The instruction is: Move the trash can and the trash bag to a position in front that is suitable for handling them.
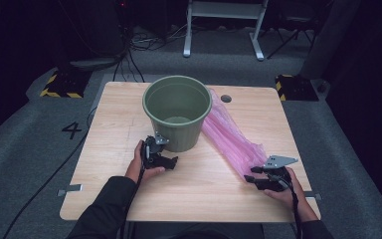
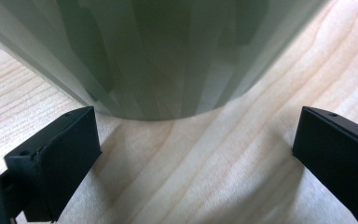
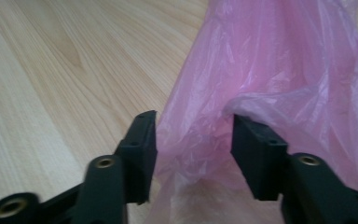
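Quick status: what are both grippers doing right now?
Left gripper: open, empty, facing the green bucket.
Right gripper: open, jaws either side of the pink plastic bag, not yet clamped.

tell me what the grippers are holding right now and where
The right gripper has the near end of the pink bag between its jaws, not yet clamped. The left gripper is open, empty, facing the green bucket.

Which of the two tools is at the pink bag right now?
The right tool: its jaws straddle the near end of the pink bag. The left tool stands open at the base of the green bucket.
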A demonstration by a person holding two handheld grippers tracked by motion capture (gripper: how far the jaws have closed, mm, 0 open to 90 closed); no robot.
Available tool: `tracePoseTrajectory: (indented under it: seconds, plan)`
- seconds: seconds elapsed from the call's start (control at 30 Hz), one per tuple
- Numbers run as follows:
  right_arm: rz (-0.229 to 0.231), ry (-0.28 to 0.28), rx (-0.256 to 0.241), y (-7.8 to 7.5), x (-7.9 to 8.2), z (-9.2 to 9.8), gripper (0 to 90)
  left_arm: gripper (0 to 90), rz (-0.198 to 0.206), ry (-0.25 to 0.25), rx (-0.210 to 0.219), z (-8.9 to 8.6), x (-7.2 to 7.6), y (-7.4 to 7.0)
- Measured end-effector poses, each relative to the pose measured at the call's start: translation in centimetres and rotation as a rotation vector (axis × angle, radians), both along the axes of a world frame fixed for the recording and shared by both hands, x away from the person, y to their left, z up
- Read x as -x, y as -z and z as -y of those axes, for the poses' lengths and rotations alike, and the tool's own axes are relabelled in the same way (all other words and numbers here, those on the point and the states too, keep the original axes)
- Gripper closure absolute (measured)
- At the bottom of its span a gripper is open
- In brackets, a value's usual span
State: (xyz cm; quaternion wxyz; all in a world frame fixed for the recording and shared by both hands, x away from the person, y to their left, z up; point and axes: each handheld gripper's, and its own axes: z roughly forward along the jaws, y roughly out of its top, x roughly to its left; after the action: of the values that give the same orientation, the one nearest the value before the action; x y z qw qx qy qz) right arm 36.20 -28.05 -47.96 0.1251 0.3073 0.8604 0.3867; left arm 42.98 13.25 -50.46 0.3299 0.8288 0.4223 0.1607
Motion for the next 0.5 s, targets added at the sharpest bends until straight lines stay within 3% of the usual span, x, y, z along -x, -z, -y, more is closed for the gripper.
tracePoseTrajectory:
  seconds: [0.07,0.13,0.17,0.3,0.4,0.47,0.5]
  plan:
    - [0.019,0.006,-0.013,-0.6,0.7,0.0,41.8,0.5,0.003,0.004,0.004,-0.1,0.2,0.0]
    - [0.069,-0.002,-0.023,-1.7,1.7,0.0,42.2,0.5,0.001,0.009,0.002,-0.2,0.4,0.0]
    - [0.069,-0.002,-0.023,-1.7,1.7,0.0,42.2,0.5,-0.003,0.016,0.005,-0.2,0.5,0.0]
    - [0.143,-0.026,-0.055,-3.5,2.9,0.4,43.8,0.5,0.004,0.024,-0.002,-0.5,0.7,0.0]
    - [0.187,-0.007,-0.054,-4.4,3.0,0.8,44.0,0.5,0.008,0.022,-0.001,-0.6,0.9,0.0]
    - [0.213,0.050,-0.055,-4.8,2.2,2.0,45.1,0.5,0.003,0.022,0.002,-0.7,1.0,0.0]
    - [0.213,0.050,-0.055,-4.8,2.2,2.0,45.1,0.5,0.006,0.025,-0.002,-0.7,1.0,0.0]
